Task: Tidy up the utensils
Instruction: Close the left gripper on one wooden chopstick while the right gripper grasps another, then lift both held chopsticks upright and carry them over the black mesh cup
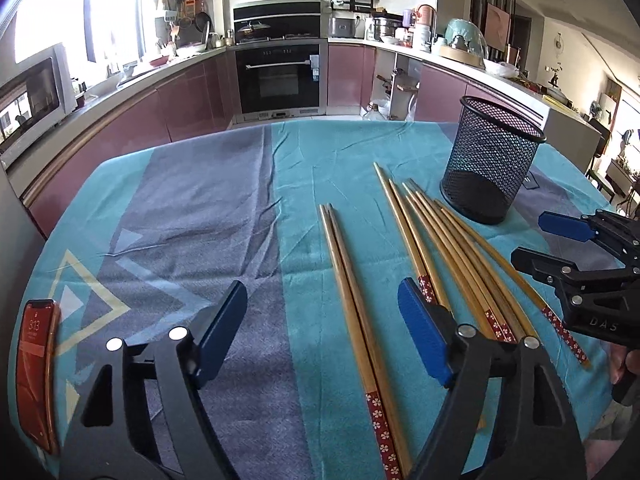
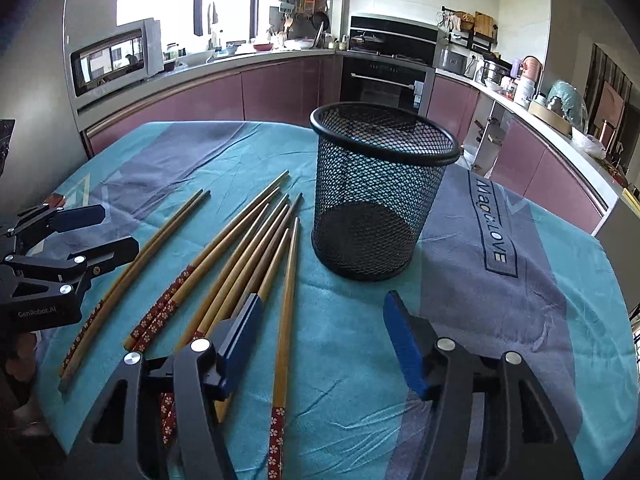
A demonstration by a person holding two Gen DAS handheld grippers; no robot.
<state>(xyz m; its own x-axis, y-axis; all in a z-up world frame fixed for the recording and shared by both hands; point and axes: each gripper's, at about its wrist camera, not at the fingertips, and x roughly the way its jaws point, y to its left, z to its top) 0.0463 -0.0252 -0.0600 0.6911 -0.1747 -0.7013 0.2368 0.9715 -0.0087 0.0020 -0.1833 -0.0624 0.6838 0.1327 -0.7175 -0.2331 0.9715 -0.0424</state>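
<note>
Several wooden chopsticks with red flowered ends lie on the tablecloth. One pair of chopsticks [image 1: 352, 300] runs between the wide-apart fingers of my left gripper [image 1: 322, 312], which stands open above it without touching. A fanned bunch of chopsticks [image 1: 448, 248] lies to its right. My right gripper [image 2: 322, 320] is open too, with a single chopstick [image 2: 286, 320] between its fingers and the bunch [image 2: 240, 248] under its left finger. An empty black mesh cup [image 2: 376, 192] stands upright just beyond. Each gripper shows in the other's view: right gripper [image 1: 532, 240], left gripper [image 2: 120, 228].
A red phone [image 1: 36, 372] lies at the table's left edge. The teal and grey tablecloth [image 2: 500, 300] covers the round table. Kitchen counters, an oven and a microwave stand behind the table's far edge.
</note>
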